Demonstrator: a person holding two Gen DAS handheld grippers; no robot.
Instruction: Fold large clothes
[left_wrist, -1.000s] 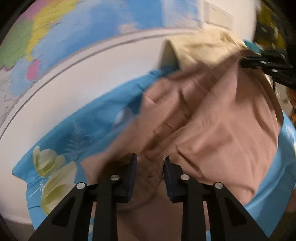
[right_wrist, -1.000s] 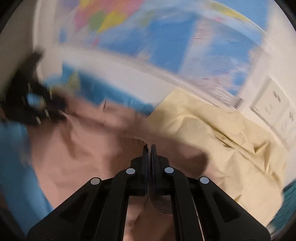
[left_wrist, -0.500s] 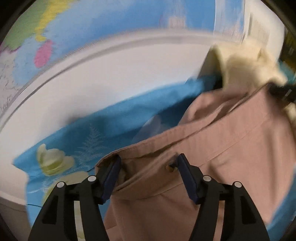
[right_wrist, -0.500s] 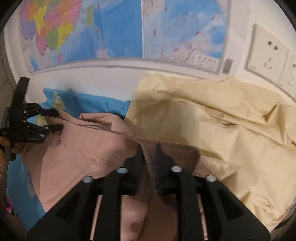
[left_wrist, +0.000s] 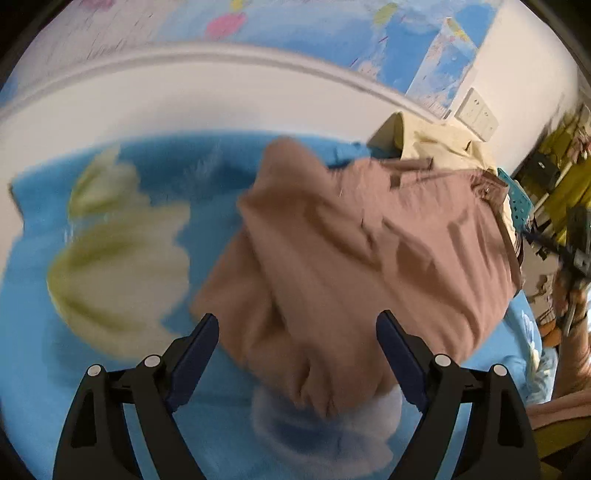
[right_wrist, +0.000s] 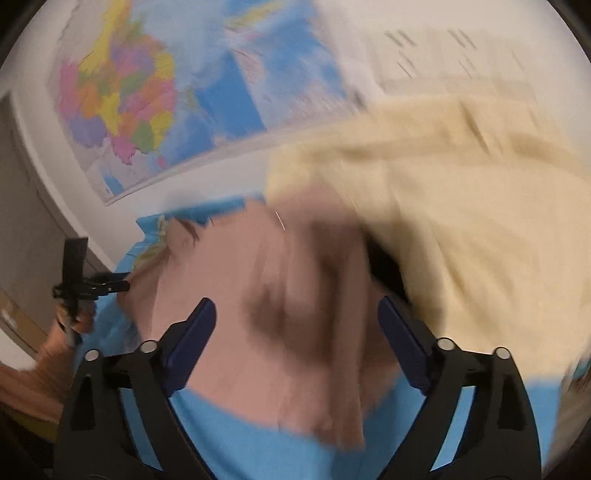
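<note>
Currently a pinkish-brown garment (left_wrist: 354, 258) lies in a loose, wrinkled heap on a blue floral sheet (left_wrist: 110, 406), roughly in the middle of both views. It looks bunched rather than folded: one rumpled end sags toward the camera in the left wrist view, and no crisp edges or flat layers show. Judging by that, the folding has barely started or a first rough fold has just been laid down; smoothing and the remaining folds are still to do. Both views are motion-blurred, so fine detail of seams and edges cannot be made out.

The left gripper (left_wrist: 297, 354) hangs just above the near end of the garment with its fingers spread wide apart, grasping nothing. The right gripper (right_wrist: 297, 339) is likewise spread wide over the garment's other side, also empty.

Beside the garment, on the right gripper's side, a pale yellow cloth (right_wrist: 461, 221) is piled in a crumpled mound; its edge overlaps or touches the brown fabric, though blur hides exactly which.

As for containers, a turquoise perforated basket (left_wrist: 519, 206) peeks out past the far end of the garment in the left wrist view. Only a corner shows, and its contents are hidden.

Behind everything, a colourful map (right_wrist: 155, 103) hangs on a white wall (left_wrist: 184, 99).
</note>
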